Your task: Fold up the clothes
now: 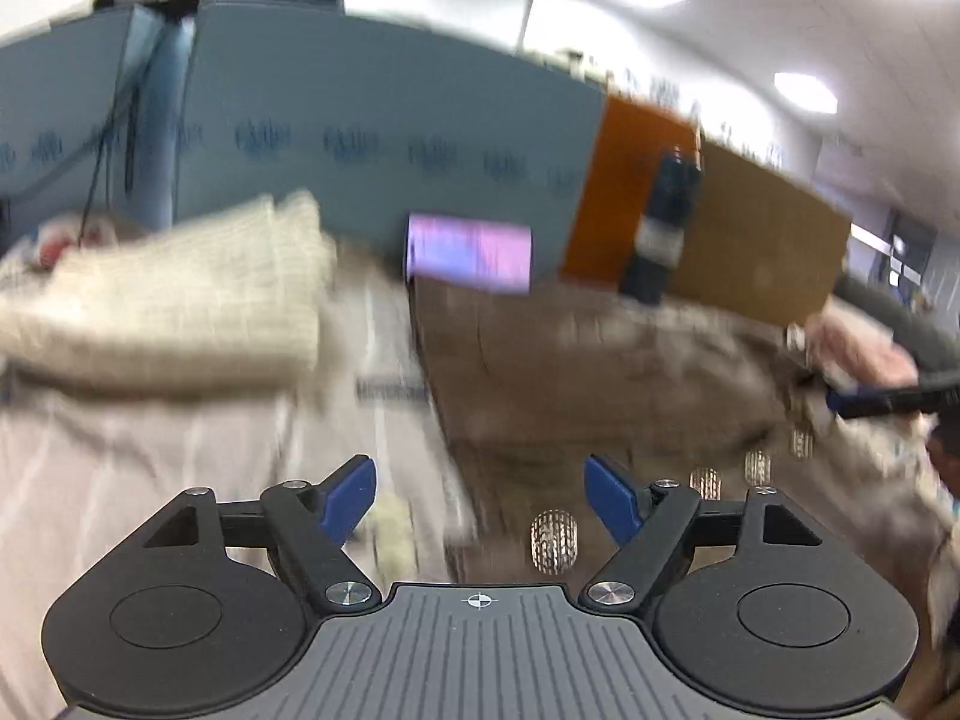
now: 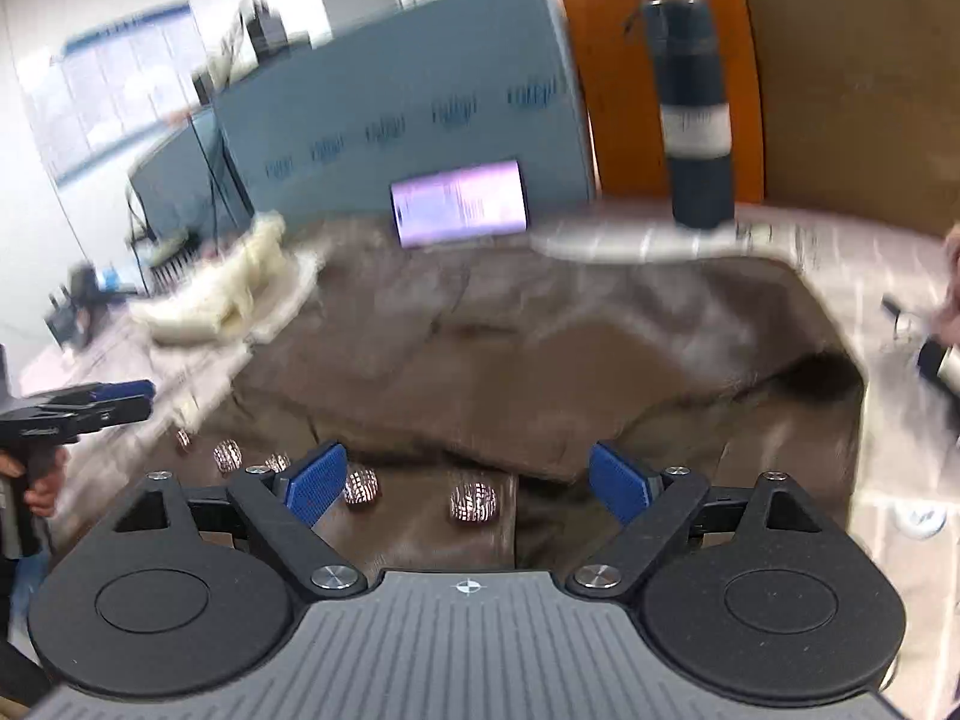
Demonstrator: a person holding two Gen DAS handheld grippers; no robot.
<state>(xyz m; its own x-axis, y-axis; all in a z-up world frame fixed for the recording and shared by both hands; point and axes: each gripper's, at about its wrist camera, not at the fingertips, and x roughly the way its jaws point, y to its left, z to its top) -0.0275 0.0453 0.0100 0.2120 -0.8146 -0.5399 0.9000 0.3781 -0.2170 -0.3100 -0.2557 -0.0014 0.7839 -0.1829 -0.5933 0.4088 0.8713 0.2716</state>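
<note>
Left tool (image 1: 480, 495): blue-padded fingers (image 1: 351, 495) spread wide, nothing between them. Left wrist view, blurred. Below and ahead of the tool, a brown garment (image 1: 600, 372) lies spread on a pale-covered tabletop (image 1: 120, 480); a row of shiny round buttons (image 1: 553, 540) runs along its near edge toward the right. Cream knitted garment (image 1: 180, 294), far left, lying on the tabletop beside the brown one. Lit phone (image 1: 471, 252) propped behind the garments against a blue-grey panel (image 1: 360, 108). Dark bottle (image 1: 663, 222) upright, right of the phone, in front of an orange board (image 1: 630, 180). The other tool enters at the right edge, just over the garment's far corner.

Right tool (image 2: 468, 483): fingers (image 2: 618, 489) wide apart, empty, hovering over the brown garment's buttoned edge. Right wrist view, blurred. The garment fills the middle, rumpled, one fold lifted at the right. Cream garment at its far-left corner. Phone and bottle stand behind it. Left tool visible at the left edge, held by a hand (image 2: 39, 480).
</note>
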